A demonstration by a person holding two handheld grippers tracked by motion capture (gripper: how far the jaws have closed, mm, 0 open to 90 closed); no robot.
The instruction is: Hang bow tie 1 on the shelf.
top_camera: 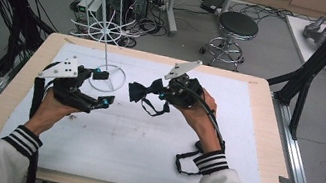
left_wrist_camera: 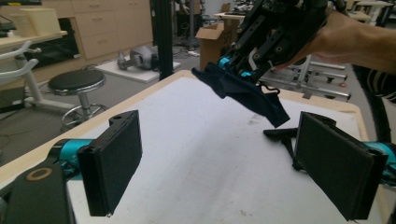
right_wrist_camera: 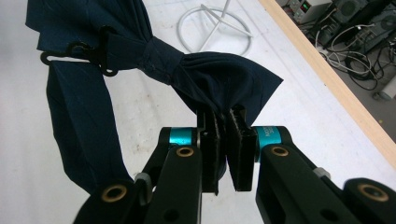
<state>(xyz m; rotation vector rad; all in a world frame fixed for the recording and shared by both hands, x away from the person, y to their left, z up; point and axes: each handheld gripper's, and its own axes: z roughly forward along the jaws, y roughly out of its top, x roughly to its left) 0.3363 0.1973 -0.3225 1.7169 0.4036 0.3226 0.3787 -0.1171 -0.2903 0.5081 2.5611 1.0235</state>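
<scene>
Bow tie (top_camera: 145,91): in the high view it hangs above the middle of the white-covered worktop (top_camera: 142,138), clamped by one wing in the right tongs (top_camera: 166,95). Its long axis runs roughly left to right across the worktop, with the free wing pointing toward the left tongs (top_camera: 103,88). The thin neck strap (top_camera: 153,107) droops in a loop beneath the knot. The left tongs sit spread wide, holding nothing, just beside the base ring of the white wire rack (top_camera: 106,77). This looks like a hand-over or a hanging move, the tie being lifted clear so the strap falls free.

In the left gripper view the two flat pads (left_wrist_camera: 114,161) stand far apart with only bare worktop (left_wrist_camera: 201,154) between them. The bow tie (left_wrist_camera: 243,91) dangles ahead and above, sloping down toward the right pad, while the right tongs (left_wrist_camera: 233,67) grip its upper end. The free wing points at the open gap, probably so it can be taken there.

In the right gripper view the right tongs (right_wrist_camera: 223,140) are pinched nearly closed on the edge of one wing of the bow tie (right_wrist_camera: 154,60). The knot lies farther out, and the tie stretches away up and to the left. A black clasp (right_wrist_camera: 74,53) hangs at the strap, and the rack's ring (right_wrist_camera: 215,28) lies on the worktop beyond.
</scene>
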